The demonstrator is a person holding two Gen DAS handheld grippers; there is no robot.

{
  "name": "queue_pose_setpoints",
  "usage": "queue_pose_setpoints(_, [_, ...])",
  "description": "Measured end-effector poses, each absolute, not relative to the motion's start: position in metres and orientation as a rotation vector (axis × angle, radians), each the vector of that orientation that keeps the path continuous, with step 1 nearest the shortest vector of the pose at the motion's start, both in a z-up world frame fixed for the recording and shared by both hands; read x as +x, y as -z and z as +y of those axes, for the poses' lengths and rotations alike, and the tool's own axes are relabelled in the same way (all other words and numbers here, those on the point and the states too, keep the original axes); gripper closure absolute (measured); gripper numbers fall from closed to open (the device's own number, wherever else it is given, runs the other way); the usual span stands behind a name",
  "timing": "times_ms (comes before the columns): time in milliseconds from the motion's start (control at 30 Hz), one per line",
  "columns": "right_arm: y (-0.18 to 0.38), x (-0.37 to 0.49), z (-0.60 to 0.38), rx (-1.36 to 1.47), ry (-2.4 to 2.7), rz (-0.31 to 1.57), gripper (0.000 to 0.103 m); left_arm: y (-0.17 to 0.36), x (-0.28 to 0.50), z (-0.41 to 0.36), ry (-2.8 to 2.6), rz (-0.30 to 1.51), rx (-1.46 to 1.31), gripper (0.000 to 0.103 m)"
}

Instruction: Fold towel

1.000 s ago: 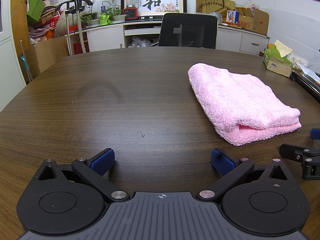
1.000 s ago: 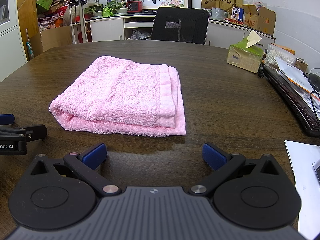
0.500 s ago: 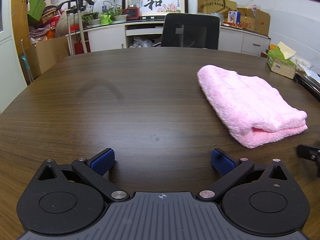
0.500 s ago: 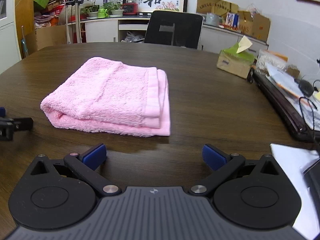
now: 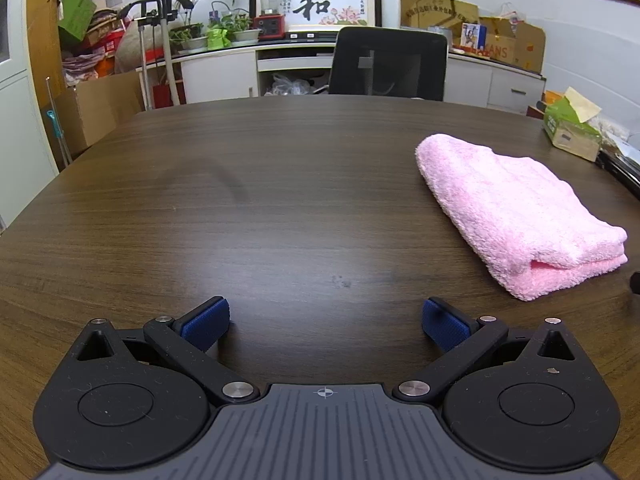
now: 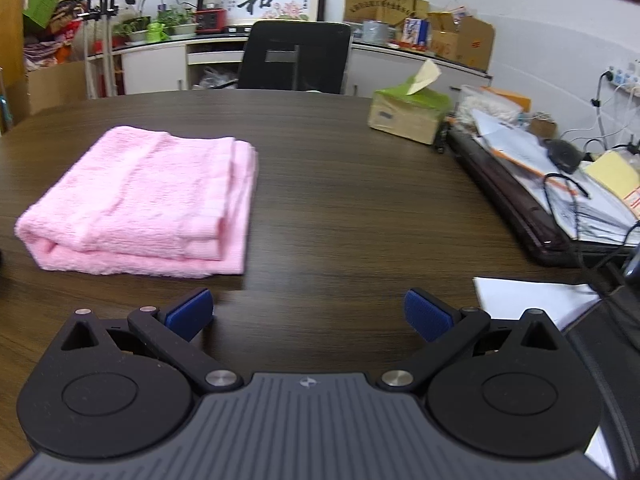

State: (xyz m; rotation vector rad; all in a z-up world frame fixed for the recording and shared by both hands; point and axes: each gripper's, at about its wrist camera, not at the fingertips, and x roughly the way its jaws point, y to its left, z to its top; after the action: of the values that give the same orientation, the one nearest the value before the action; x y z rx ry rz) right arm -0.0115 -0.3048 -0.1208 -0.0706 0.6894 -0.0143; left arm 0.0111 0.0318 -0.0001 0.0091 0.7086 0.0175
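Pink towel (image 6: pixel 136 208) is lying folded in stacked layers on the table (image 5: pixel 280 184). You are holding left gripper (image 5: pixel 325 322) and right gripper (image 6: pixel 308 314) wide apart, gripping nothing, both short of the towel.

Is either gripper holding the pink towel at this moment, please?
No, the towel lies folded on the table, apart from the open right gripper and left gripper.

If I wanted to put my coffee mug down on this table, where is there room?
Plenty: the table is bare dark wood from the pink towel across to its left edge and back to the black chair. A smaller bare strip lies between the towel and the tissue box. The right side is crowded with papers and cables.
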Motion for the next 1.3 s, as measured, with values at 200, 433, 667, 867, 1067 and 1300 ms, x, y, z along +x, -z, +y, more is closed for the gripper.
queue_pose_setpoints(200, [0.123, -0.010, -0.317, -0.063, 0.047, 0.686, 0.000, 0.000, 0.014, 0.051, -0.041, 0.706, -0.009, 0.000])
queue_pose_setpoints(433, [0.125, -0.006, -0.341, -0.006, 0.058, 0.699, 0.000, -0.002, 0.015, 0.069, -0.082, 0.704, -0.028, 0.000])
queue_pose_setpoints(667, [0.127, -0.004, -0.360, 0.028, 0.031, 0.714, 0.000, -0.003, 0.014, 0.071, -0.083, 0.704, -0.025, 0.000])
queue_pose_setpoints(867, [0.126, -0.005, -0.364, 0.020, 0.004, 0.716, 0.000, -0.003, 0.015, 0.076, -0.080, 0.701, -0.026, 0.000])
queue_pose_setpoints(1067, [0.125, -0.005, -0.364, 0.021, 0.003, 0.717, 0.000, -0.004, 0.016, 0.081, -0.086, 0.695, -0.031, 0.000])
queue_pose_setpoints(1300, [0.125, -0.005, -0.365, 0.020, -0.001, 0.716, 0.000, -0.004, 0.017, 0.084, -0.092, 0.691, -0.034, 0.000])
